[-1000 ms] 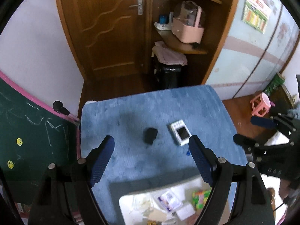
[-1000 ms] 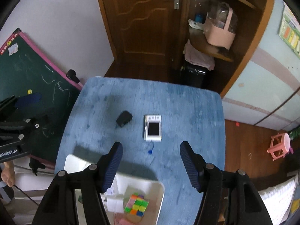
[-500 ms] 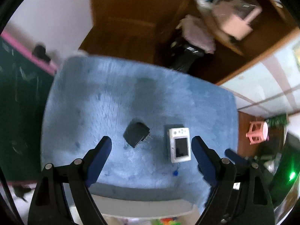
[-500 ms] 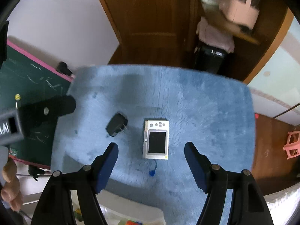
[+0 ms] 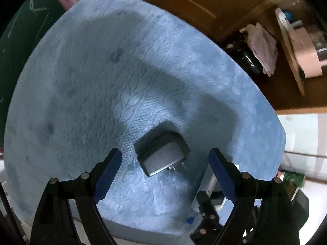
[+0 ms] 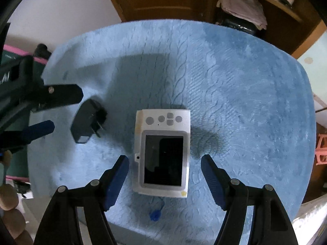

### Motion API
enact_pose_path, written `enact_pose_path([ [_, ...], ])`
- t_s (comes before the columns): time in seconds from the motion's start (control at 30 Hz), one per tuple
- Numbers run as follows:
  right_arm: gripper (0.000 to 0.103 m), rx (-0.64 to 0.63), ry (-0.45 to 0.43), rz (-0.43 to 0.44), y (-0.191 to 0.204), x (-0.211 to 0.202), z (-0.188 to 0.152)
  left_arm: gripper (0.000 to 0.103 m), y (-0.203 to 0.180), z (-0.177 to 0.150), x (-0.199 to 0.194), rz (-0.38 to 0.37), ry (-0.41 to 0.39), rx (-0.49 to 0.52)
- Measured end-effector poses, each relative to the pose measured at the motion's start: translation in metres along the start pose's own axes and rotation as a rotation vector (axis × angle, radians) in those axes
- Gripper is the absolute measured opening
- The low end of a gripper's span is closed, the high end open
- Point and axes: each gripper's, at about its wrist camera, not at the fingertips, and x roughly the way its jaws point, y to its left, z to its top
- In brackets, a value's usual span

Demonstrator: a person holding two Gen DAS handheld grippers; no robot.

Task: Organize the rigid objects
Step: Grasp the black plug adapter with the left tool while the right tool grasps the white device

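Left gripper (image 5: pixel 164 160) is held spread around the plug (image 5: pixel 163 155), right gripper (image 6: pixel 164 164) around the camera (image 6: pixel 162 153), lower centre, ready for grasping.

We see a pale-blue plush cloth with a braided pattern (image 6: pixel 235 85) — on it a black plug adapter (image 6: pixel 86 126) and a white camera with grey buttons (image 6: pixel 162 153).

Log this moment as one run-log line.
left hand-held gripper: open, around black charger, not gripping | right hand-held gripper: open, around white camera, not gripping | both items on blue mat
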Motion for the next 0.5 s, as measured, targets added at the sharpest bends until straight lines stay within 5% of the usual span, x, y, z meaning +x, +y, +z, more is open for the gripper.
enact_pose_path([
  [0.1,0.073,-0.014,0.003,-0.007,0.002,0.007,-0.001,0.089,0.0,0.001,0.007,0.015,-0.001,-0.027],
  [0.2,0.06,-0.029,-0.003,-0.004,0.003,0.009,-0.004,0.089,0.0,0.0,0.013,0.025,0.004,-0.062],
  [0.5,0.059,-0.025,-0.003,0.002,0.005,0.001,-0.015,0.088,0.004,-0.003,0.031,0.077,0.008,-0.191],
])
